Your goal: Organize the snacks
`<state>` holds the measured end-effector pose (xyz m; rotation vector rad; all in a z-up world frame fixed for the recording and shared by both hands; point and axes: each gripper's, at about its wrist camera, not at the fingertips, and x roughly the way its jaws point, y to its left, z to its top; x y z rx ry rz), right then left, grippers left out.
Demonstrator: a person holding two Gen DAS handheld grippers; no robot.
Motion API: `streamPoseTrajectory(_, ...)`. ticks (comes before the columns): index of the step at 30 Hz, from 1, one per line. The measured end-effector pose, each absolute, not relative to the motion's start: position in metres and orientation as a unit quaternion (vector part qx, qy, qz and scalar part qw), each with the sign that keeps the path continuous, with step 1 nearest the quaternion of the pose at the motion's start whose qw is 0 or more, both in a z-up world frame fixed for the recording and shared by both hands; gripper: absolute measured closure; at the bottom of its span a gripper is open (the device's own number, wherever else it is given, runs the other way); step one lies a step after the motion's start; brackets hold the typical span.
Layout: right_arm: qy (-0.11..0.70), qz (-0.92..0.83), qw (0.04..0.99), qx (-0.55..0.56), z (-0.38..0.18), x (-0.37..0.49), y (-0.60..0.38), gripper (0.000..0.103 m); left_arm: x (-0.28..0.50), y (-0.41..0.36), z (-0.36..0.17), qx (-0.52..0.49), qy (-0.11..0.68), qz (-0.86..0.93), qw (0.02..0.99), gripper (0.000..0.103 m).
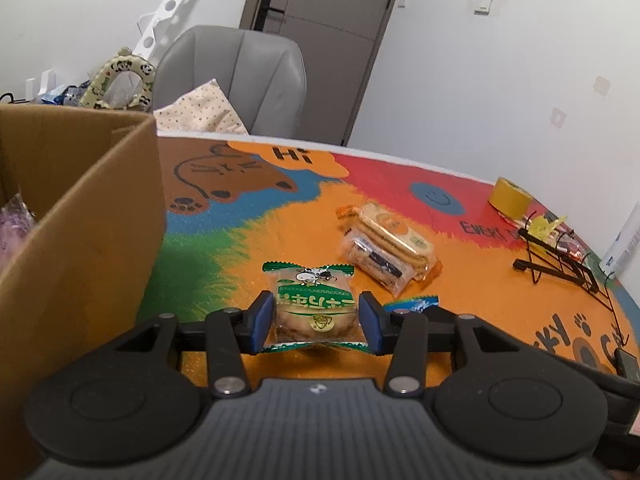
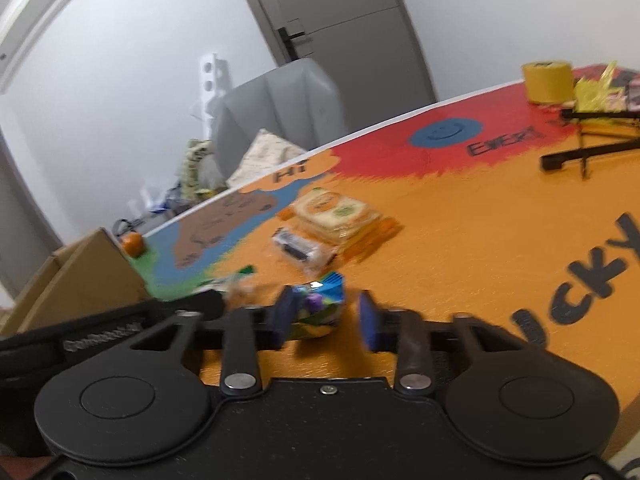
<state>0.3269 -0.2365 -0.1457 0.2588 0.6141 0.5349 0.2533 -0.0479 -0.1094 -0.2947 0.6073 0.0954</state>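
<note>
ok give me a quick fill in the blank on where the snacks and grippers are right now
1. The green-wrapped snack sits between the jaws of the ____ gripper.
2. The cardboard box stands to the ____ of that snack.
3. The blue-wrapped snack sits between the jaws of the ____ gripper.
4. The roll of tape is ____ in colour.

Missing words: left; left; right; yellow

Right wrist view, motion-blurred: the blue snack packet [image 2: 318,306] between the right gripper [image 2: 326,318] pads cannot be read. Left wrist view: the cardboard box [image 1: 80,216] is cut by the left edge, its contents mostly hidden; the wire rack [image 1: 560,256] holds items too small to identify.
</note>
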Motion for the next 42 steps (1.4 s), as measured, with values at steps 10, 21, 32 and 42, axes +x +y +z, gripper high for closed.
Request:
streamPoseTrajectory(10, 0.299, 0.234, 0.916, 0.134, -0.143, 0.319, -0.249, 0.082, 0.258, -0.052, -0.118, -0.131, 0.307, 0.054, 0.941, 0.022)
streamPoseTrajectory(21, 0.291, 0.217, 0.923, 0.125, -0.142, 0.319, -0.247, 0.048, 0.259, -0.056, -0.121, -0.097, 0.303, 0.070, 0.946, 0.049)
streamPoseTrajectory(32, 0.291, 0.206, 0.929, 0.100, -0.145, 0.320, -0.237, 0.045, 0.255, -0.052, -0.119, -0.131, 0.302, 0.059, 0.943, 0.056)
streamPoseTrajectory(42, 0.306, 0.209, 0.921, 0.121, -0.143, 0.301, -0.245, 0.076, 0.223, -0.058, -0.103, -0.133, 0.302, 0.045, 0.943, 0.056)
